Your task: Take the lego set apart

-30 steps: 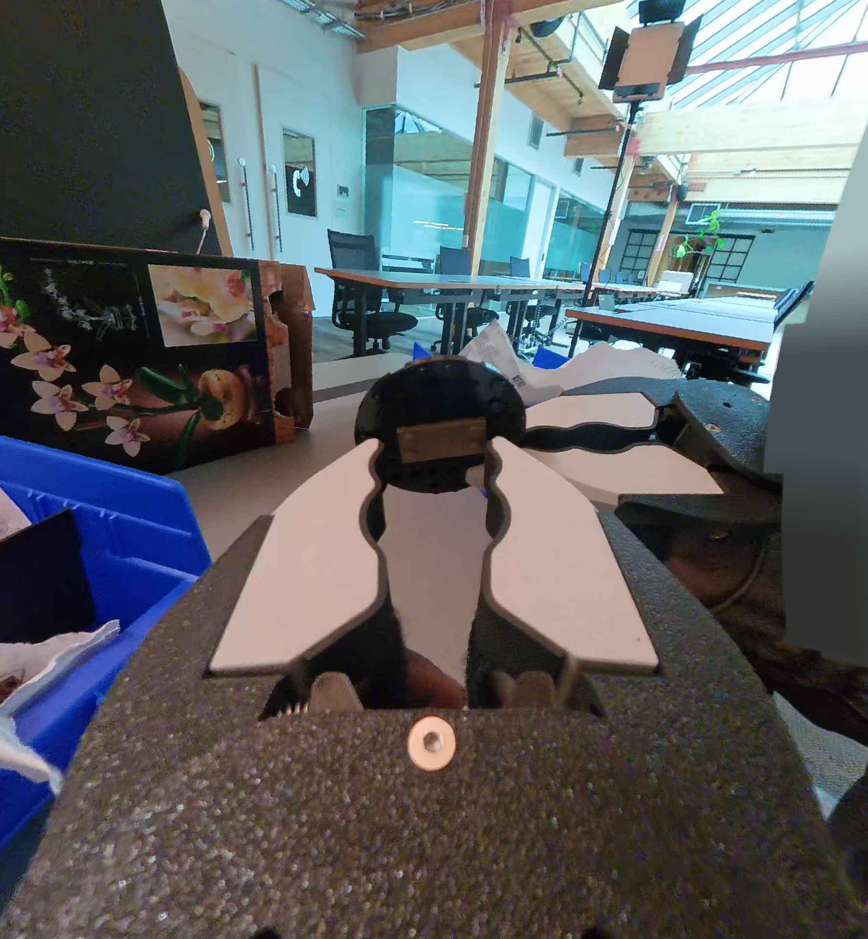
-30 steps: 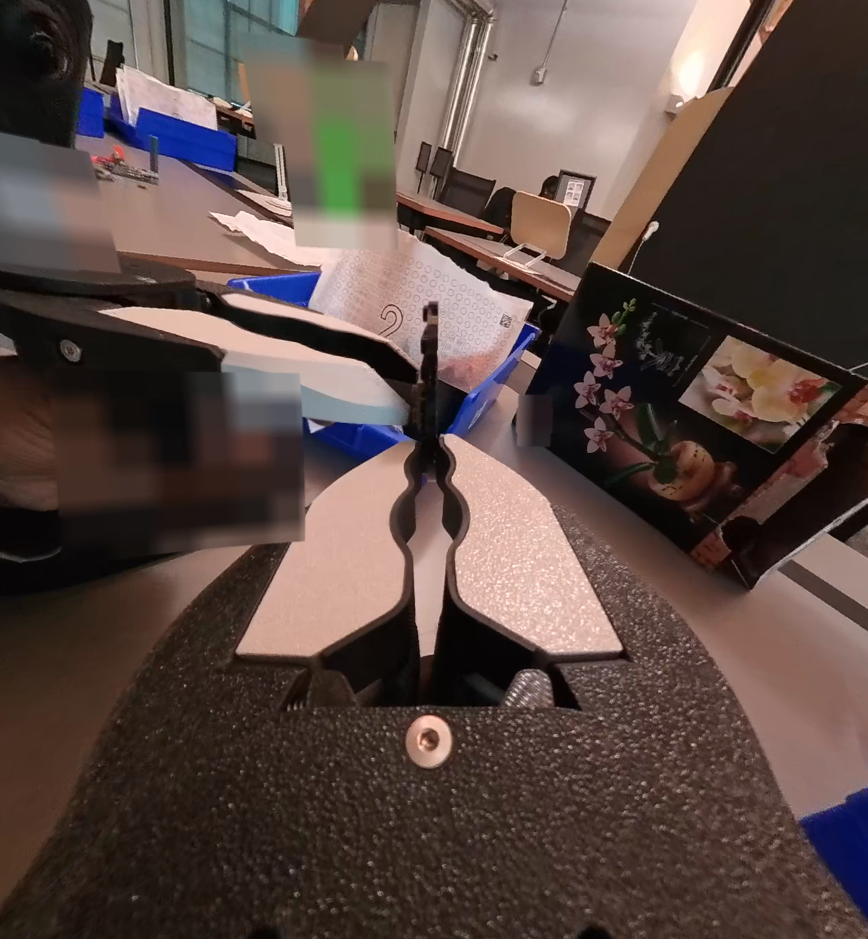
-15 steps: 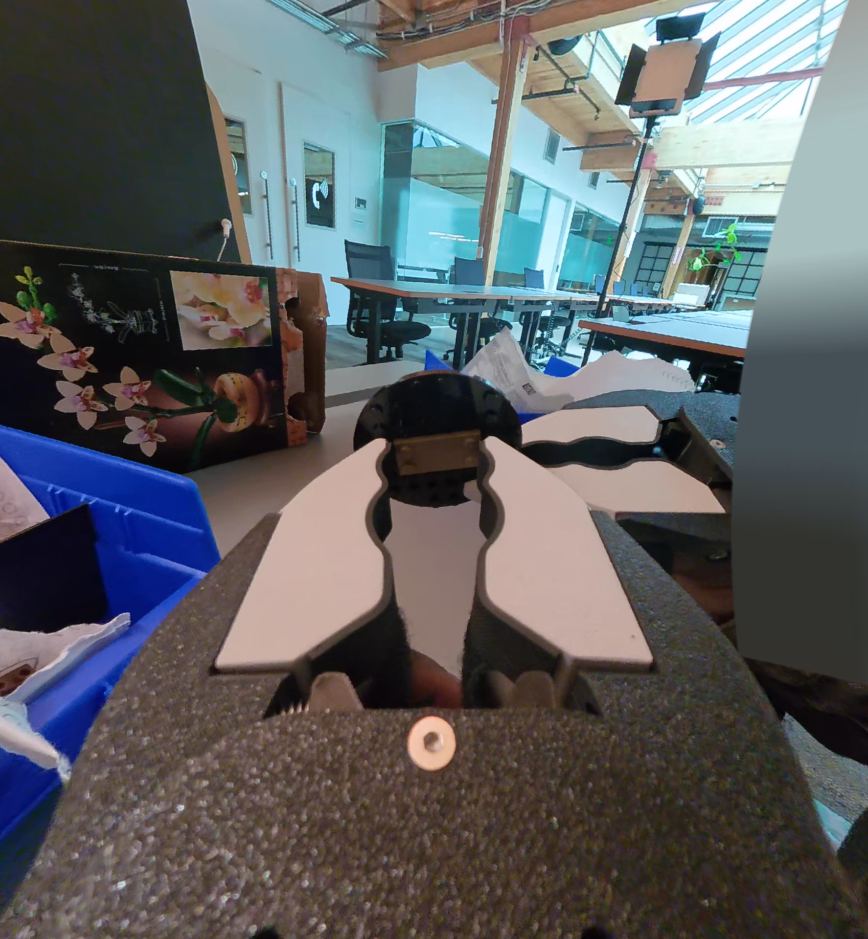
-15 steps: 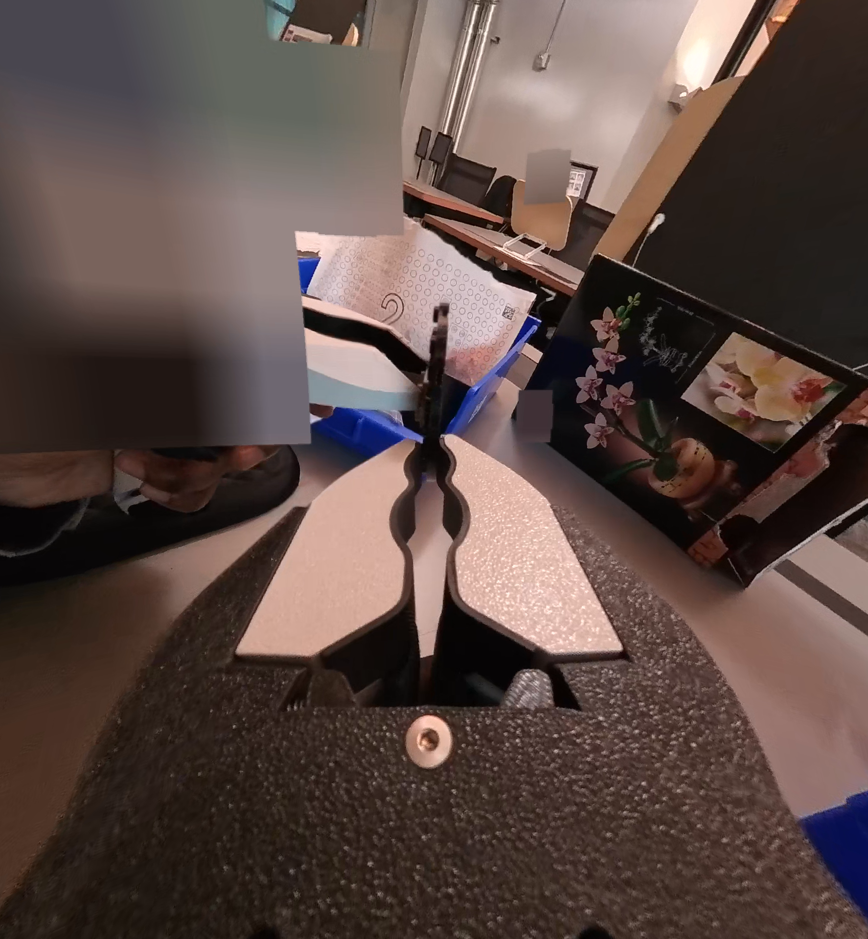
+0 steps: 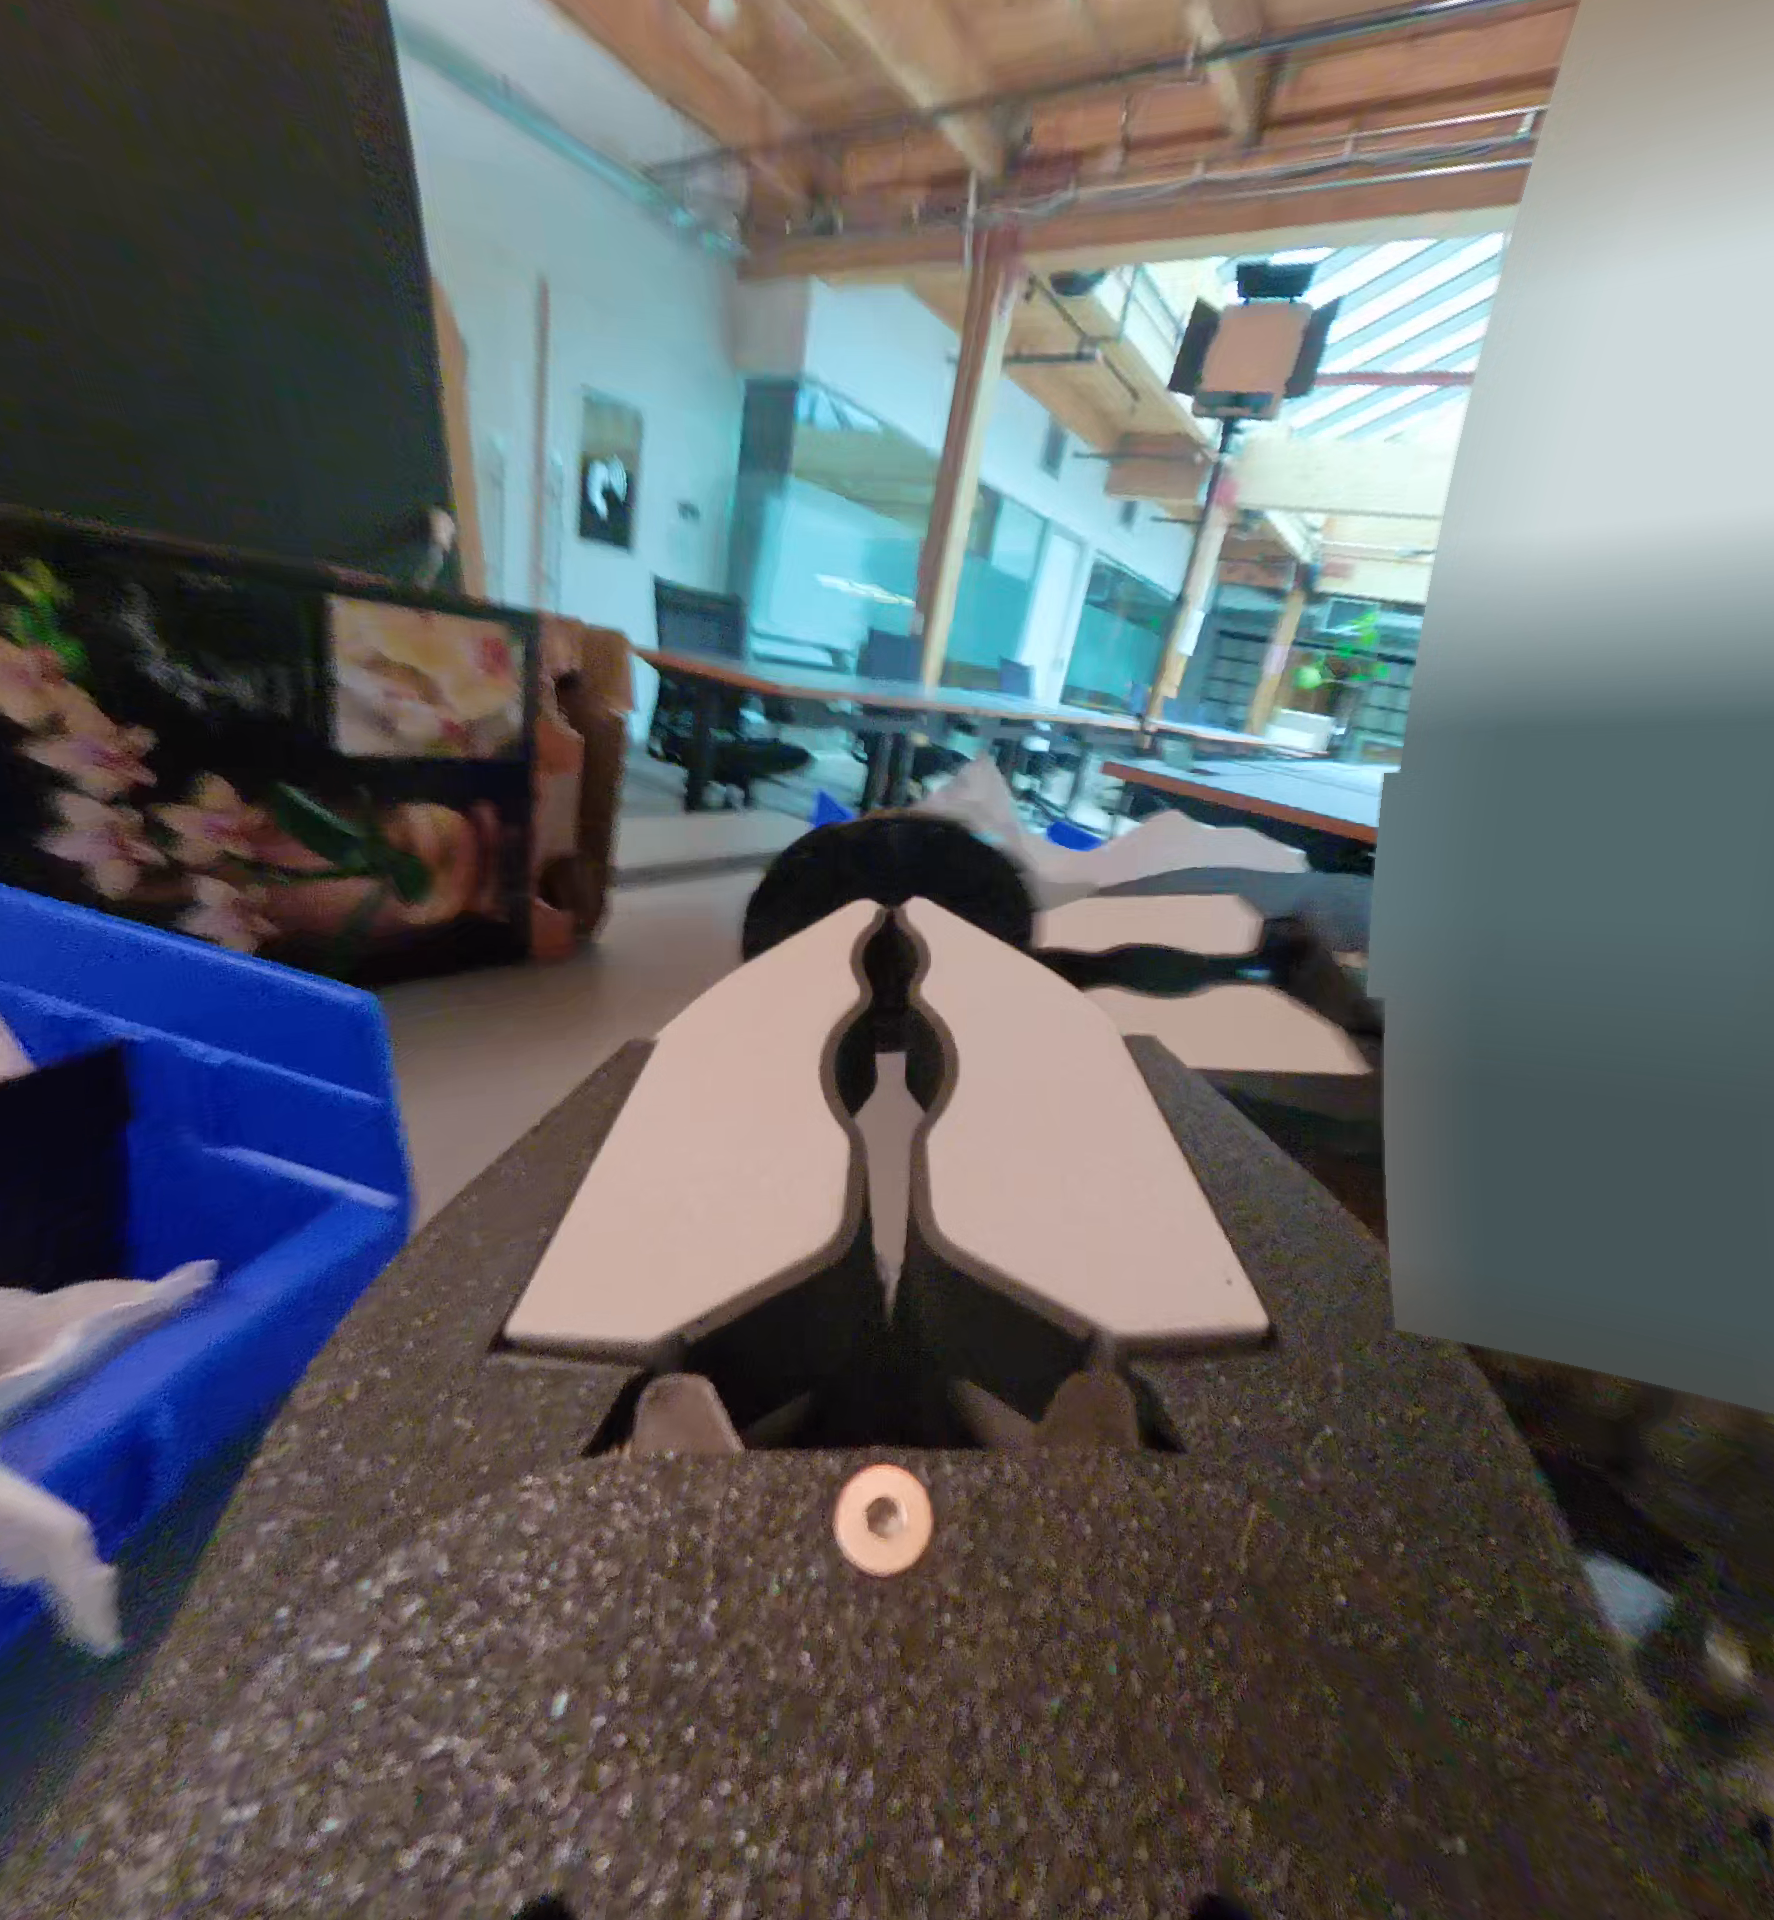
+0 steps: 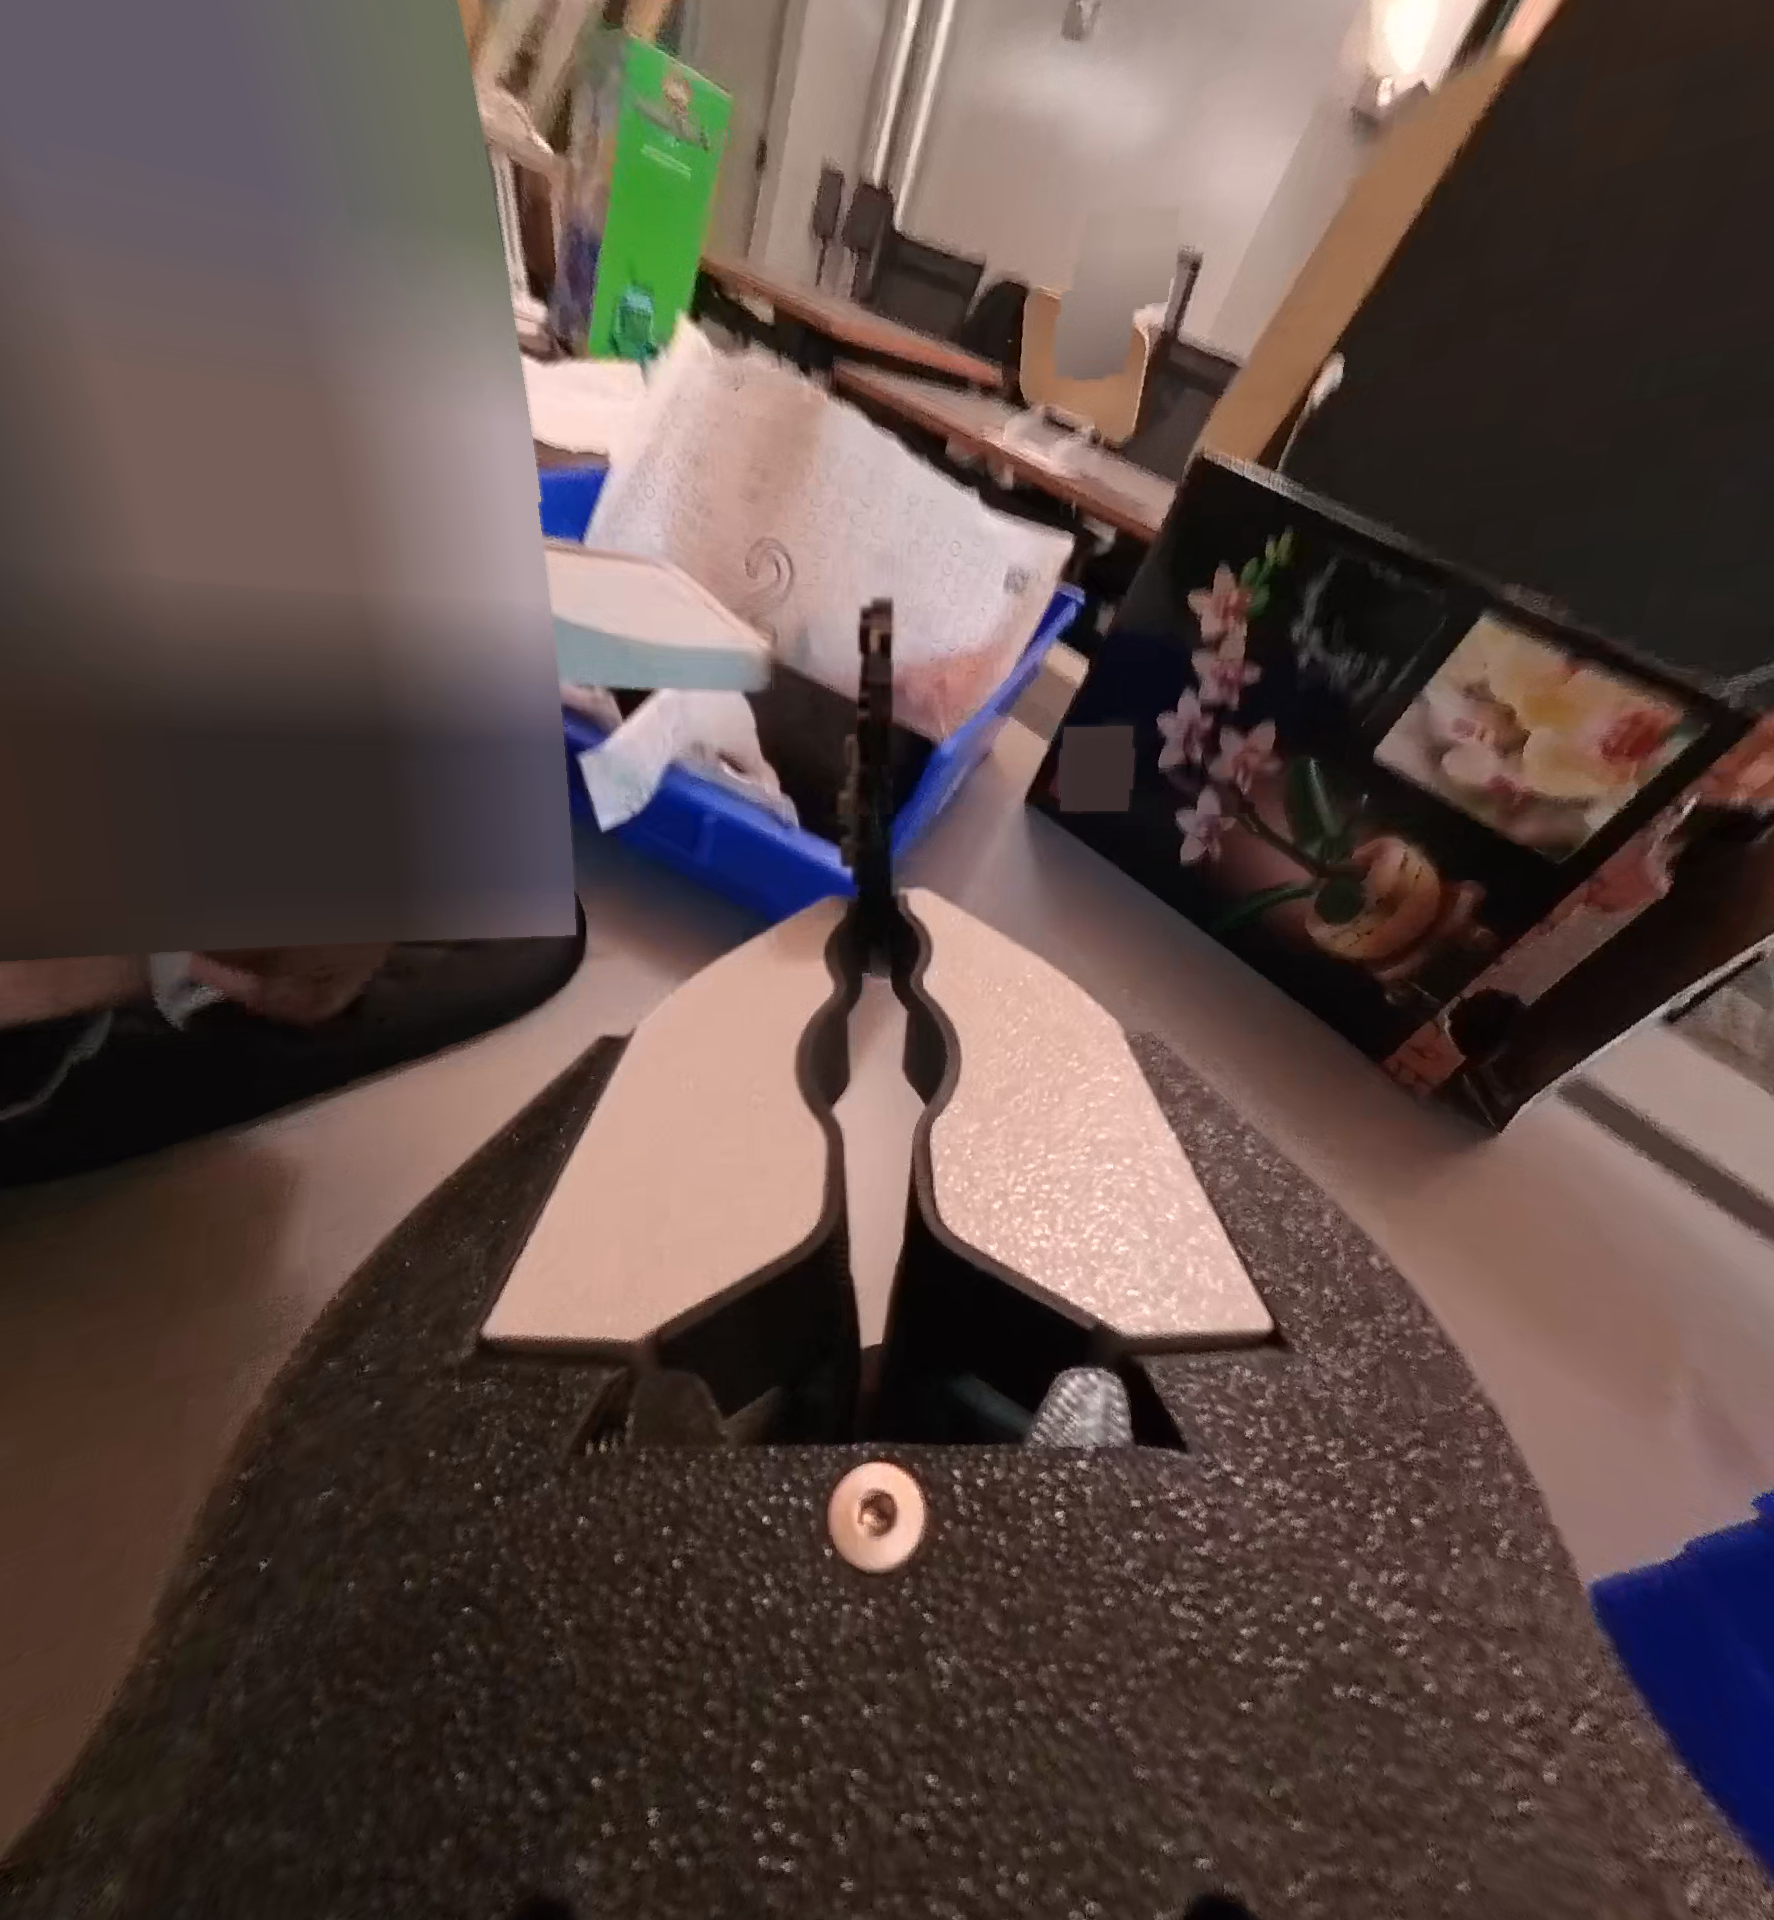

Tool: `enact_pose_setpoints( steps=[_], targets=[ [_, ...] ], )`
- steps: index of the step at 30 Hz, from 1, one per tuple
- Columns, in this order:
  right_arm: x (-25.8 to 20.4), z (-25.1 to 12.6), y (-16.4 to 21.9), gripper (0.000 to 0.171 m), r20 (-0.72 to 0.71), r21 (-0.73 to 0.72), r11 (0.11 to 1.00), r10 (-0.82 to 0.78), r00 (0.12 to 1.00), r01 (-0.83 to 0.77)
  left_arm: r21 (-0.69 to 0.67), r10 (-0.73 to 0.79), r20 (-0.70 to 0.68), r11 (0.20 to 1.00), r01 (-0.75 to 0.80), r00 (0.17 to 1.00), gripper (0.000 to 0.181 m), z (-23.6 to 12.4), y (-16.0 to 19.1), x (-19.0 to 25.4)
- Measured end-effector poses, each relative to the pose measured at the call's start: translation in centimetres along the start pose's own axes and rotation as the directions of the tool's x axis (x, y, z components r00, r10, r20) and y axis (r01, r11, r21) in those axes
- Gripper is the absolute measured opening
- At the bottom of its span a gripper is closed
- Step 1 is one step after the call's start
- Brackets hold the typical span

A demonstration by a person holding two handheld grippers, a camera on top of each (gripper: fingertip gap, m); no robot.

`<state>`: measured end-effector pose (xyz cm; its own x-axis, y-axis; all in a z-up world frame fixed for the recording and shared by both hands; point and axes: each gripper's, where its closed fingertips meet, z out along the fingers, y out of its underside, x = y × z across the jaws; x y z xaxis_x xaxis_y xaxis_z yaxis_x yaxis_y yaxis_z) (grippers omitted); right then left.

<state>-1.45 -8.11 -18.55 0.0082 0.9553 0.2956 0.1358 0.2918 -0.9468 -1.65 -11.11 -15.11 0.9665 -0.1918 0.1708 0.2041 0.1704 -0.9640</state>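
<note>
— Starting with the right gripper. Gripping anything?

— Squeezing tight on a flat black round lego plate, pinching its low edge between the two tips. Holding it up above the grey table. Showing only the thin side here, so not seeing any bumps on it.

— Looking better from the other camera?

— Showing the round face there, but hiding most of it behind the left gripper. Looking blurry too.

— Grabbing the plate with that one as well?

— No. Closing all the way, tips pressing together, and hanging near the plate without touching it. Pinching some tiny bit? Not telling from these pictures.

— Seeing much of the left gripper from the right camera?

— Only one pale finger poking out from behind a big grey smudge.

— Anything else around?

— Sitting on the table: a blue plastic bin with crumpled white paper bags sticking out, and a dark cardboard box with flower pictures beside it. Cutting off the bin at the left edge in the left view.
</note>
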Motion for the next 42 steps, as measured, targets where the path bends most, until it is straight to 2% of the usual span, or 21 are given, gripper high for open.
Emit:
enact_pose_setpoints(
  steps=[1,3,4,6,7,18,24,30,34,38,39,40,42],
  targets=[
    [-0.1,0.1,0.3,0.004,0.024,0.002,0.999,0.039,0.999,-0.039,-0.029,0.052,-0.022,0.998,-0.053,0.998,0.000,0.3,0.3,0.7],
    [0.0,-0.1,-0.6,0.004,0.056,0.067,0.991,0.113,0.992,-0.117,-0.083,0.187,0.032,0.979,-0.184,0.982,0.000,0.7,1.1,0.1],
    [0.2,-0.2,-0.9,0.004,0.056,0.078,0.988,0.129,0.990,-0.133,-0.092,0.186,0.056,0.979,-0.180,0.981,0.000,0.8,1.2,-0.6],
    [0.2,-0.2,-0.8,0.004,0.050,0.073,0.990,0.115,0.992,-0.119,-0.085,0.125,0.054,0.989,-0.120,0.991,0.021,0.9,1.1,-1.0],
    [0.0,-0.2,-0.7,0.004,0.052,0.066,0.992,0.101,0.994,-0.104,-0.079,0.100,0.044,0.992,-0.096,0.994,0.026,1.0,1.1,-0.9],
    [-0.6,0.2,-0.4,0.005,0.029,0.031,0.998,0.052,0.998,-0.053,-0.106,0.195,0.106,0.977,-0.184,0.975,0.033,1.4,1.4,-0.9],
    [-0.8,0.4,-0.2,0.005,0.022,-0.009,1.000,0.008,1.000,-0.008,-0.120,0.215,0.128,0.972,-0.200,0.968,0.031,1.3,1.5,-1.1],
    [-0.9,0.6,0.0,0.005,0.024,-0.031,0.999,-0.024,0.999,0.025,-0.087,0.119,0.136,0.990,-0.108,0.984,0.030,1.1,1.7,-1.6],
    [-0.6,0.7,0.1,0.005,-0.032,-0.062,0.993,-0.101,0.994,0.099,-0.077,0.074,0.134,0.995,-0.064,0.988,0.028,1.2,1.9,-1.8],
    [-0.5,0.5,-0.2,0.004,-0.011,-0.028,1.000,0.002,1.000,-0.002,-0.081,0.134,0.125,0.989,-0.124,0.983,0.027,1.2,1.6,-1.5],
    [-0.4,0.5,-0.2,0.004,0.000,-0.021,0.999,0.024,1.000,-0.024,-0.074,0.125,0.143,0.991,-0.115,0.982,0.026,1.1,1.5,-1.8],
    [0.0,0.4,0.1,0.005,-0.015,-0.030,0.998,0.053,0.998,-0.054,-0.048,0.118,0.165,0.993,-0.112,0.979,0.001,0.8,1.0,-2.1],
    [1.4,0.0,0.6,0.004,-0.045,-0.018,0.994,0.105,0.993,-0.106,-0.060,0.124,0.099,0.991,-0.118,0.987,0.000,0.5,0.9,-1.5]
  ],
)
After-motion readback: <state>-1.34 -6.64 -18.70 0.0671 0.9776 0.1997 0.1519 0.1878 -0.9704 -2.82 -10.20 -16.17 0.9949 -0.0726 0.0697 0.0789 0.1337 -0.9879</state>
